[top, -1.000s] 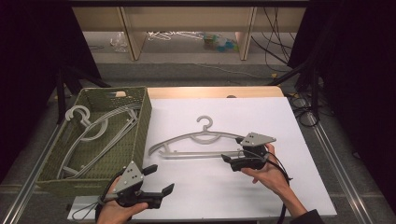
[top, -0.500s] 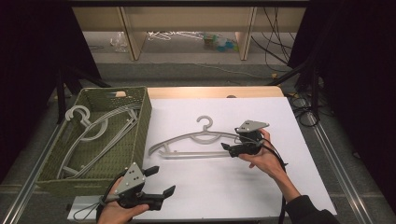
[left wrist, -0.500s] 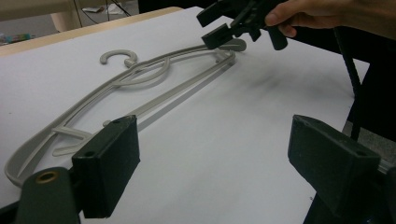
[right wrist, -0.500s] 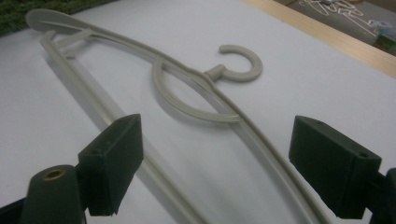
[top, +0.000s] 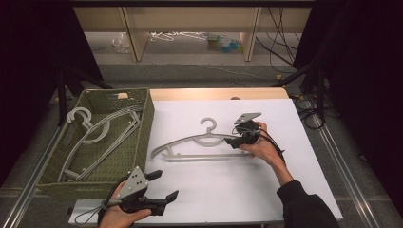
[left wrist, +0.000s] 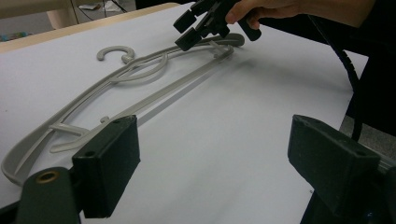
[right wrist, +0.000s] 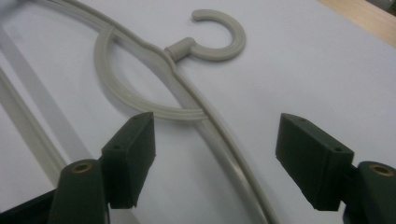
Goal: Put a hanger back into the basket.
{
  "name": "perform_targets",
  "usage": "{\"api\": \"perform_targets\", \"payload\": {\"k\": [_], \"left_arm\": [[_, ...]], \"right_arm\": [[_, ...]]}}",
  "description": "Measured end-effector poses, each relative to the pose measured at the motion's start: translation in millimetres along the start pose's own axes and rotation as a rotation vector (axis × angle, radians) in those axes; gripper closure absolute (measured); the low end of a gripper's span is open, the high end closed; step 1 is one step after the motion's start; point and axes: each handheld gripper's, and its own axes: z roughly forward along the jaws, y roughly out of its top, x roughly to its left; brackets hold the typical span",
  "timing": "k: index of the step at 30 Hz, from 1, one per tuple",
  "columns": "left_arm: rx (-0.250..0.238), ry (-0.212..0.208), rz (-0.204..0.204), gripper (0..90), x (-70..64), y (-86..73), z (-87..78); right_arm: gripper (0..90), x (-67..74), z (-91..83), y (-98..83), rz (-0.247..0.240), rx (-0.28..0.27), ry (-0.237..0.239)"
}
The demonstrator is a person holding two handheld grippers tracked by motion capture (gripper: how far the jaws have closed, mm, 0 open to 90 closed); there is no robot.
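- On the white sheet covering the desk (top: 285, 190), the grey hanger (top: 199, 142) lies flat, its hook pointing away from me and its right shoulder under my right gripper (top: 237, 141).
- My right gripper's jaws have just been closing; they stand part-open astride the hanger's upper arm, a gap on both sides, nothing clenched yet. In the right gripper view the arm (right wrist: 219, 140) runs between the pads, nearer neither.
- My left gripper (top: 166, 186) waits at the near edge of the desk, jaws spread wide and empty, well apart from the hanger.
- The green woven basket (top: 142, 118) at my left already holds other hangers (top: 95, 133); I judge this one is bound for it.
- Risk: the arm is thin and lies flat on the sheet, so the pads may close above it and slide off, or scrape and wrinkle the sheet.
- Risk: a grip this far out on one shoulder leaves the long left end unsupported; on lifting, the hanger could swing, twist in the jaws or drop.
- Risk: the hook or the lower bar could catch the basket wall, or tangle with the hangers inside.
- Hard to tell: whether my right pads already touch the sheet; in the high view my hand (top: 259, 148) covers the hanger's right tip.
- Cut off: the basket's floor, hidden under the tangle, so free room there is unclear.
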Motion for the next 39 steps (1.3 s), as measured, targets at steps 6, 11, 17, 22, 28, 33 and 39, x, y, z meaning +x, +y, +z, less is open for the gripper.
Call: {"api": "perform_targets", "payload": {"k": [6, 11, 17, 22, 28, 33, 39], "left_arm": [[0.007, 0.001, -0.005, 16.7, 2.0, -1.3, 1.2], [0.006, 0.006, -0.003, 16.8, 2.7, -1.2, 1.1], [0.000, 0.009, -0.013, 17.0, 4.1, -1.0, -0.3], [0.007, 0.007, -0.007, 17.1, 3.7, -1.3, -0.2], [0.006, 0.013, -0.005, 17.8, 5.6, -1.1, -0.5], [0.012, 0.014, -0.012, 17.8, 5.8, -2.4, 1.8], [0.014, 0.009, -0.008, 18.1, 6.2, -2.7, 2.5]], "right_arm": [[37.6, -8.8, 13.4, -3.0, 0.010, 0.039, 0.004], [44.8, -10.1, 20.8, -2.1, -0.004, 0.073, 0.017], [59.7, -5.0, 21.3, -0.7, -0.042, 0.135, 0.047], [67.9, -3.9, 17.9, -1.3, -0.065, 0.158, 0.078], [71.2, -3.2, 17.3, 1.1, -0.124, 0.184, 0.092], [66.8, -6.0, 18.9, 1.0, -0.090, 0.187, 0.100], [71.7, -6.7, 19.1, 3.8, -0.108, 0.215, 0.119]]}}
